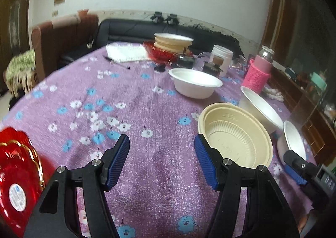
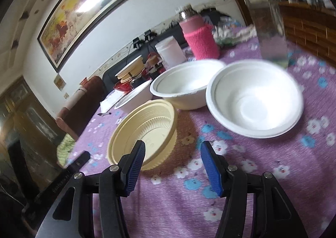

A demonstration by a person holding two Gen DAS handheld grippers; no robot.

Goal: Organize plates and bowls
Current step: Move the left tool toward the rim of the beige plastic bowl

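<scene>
Left wrist view puts my left claw (image 1: 161,160) over bare purple floral cloth on the tabletop (image 1: 147,99), jaws apart with nothing between them, and the cream ribbed bowl (image 1: 235,135) just off the tip of its right-hand finger, near enough that the finger overlaps the bowl's rim. I take that bowl as my landmark. My right claw (image 2: 172,165) is also apart and empty; its left-hand finger hides part of the bowl's near rim, so the bowl lies ahead and to the left of it. Both claws are close to it, the left perhaps slightly nearer, though I cannot judge which with confidence. Being round, the bowl has no long axis to line up with; any rim bite should do. Beyond it stand three white bowls (image 2: 255,99), and farther still a stack of cream bowls (image 1: 173,43) sits on a red dish, likely the destination. Left of the landmark, the red plates (image 1: 17,183) are cut off by the frame edge. Motion blur smears the clear container at the right wrist view's top right; I cannot identify it.
</scene>
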